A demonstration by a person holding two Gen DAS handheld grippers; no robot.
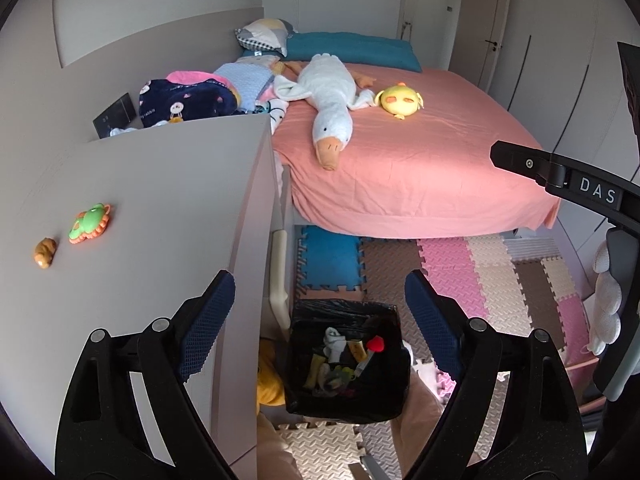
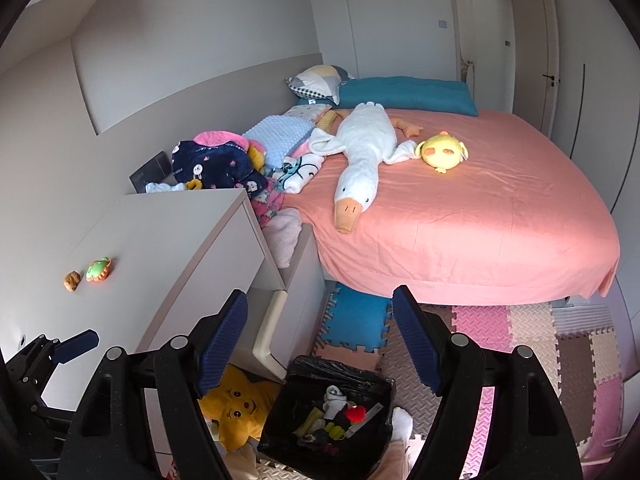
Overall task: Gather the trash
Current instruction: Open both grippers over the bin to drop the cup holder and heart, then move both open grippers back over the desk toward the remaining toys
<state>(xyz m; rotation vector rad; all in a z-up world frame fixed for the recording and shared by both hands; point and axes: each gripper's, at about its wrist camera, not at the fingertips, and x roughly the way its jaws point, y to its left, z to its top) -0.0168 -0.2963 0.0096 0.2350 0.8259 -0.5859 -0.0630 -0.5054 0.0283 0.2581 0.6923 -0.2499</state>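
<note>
The trash bin (image 1: 347,356) sits on the floor, down low between the two grippers, right beside the tall grey cabinet (image 1: 160,208). It has a black bag inside. Lots of small bits lie in it: something white like a sock, a red thing (image 1: 376,344), some yellow pieces and a pale stick. They are all jumbled up, so it is hard to say what each one is.

The left gripper (image 1: 320,304) hangs over the bin with its blue pads spread wide apart. Nothing is between them. The right gripper (image 2: 320,332) is spread wide too, and it holds nothing. In the right wrist view, a bit of the left gripper peeks in at the left edge, but most of it is cut off. In the left wrist view, part of the right gripper comes in from the right side.

On top of the cabinet lie a green and orange toy (image 1: 90,224) and a small brown thing (image 1: 45,253), close together. The brown one is too small to name.

A yellow star pillow (image 2: 240,408) with a face lies on the floor just beside the bin. The left view shows only a sliver of it.

Foam mats (image 1: 480,276) cover the floor. The pink bed (image 1: 420,160) hides where they go. A white goose toy (image 1: 330,96) and a yellow chick toy (image 1: 400,100) lie on the bed. Clothes (image 1: 188,96) are piled behind the cabinet, partly hidden by it.
</note>
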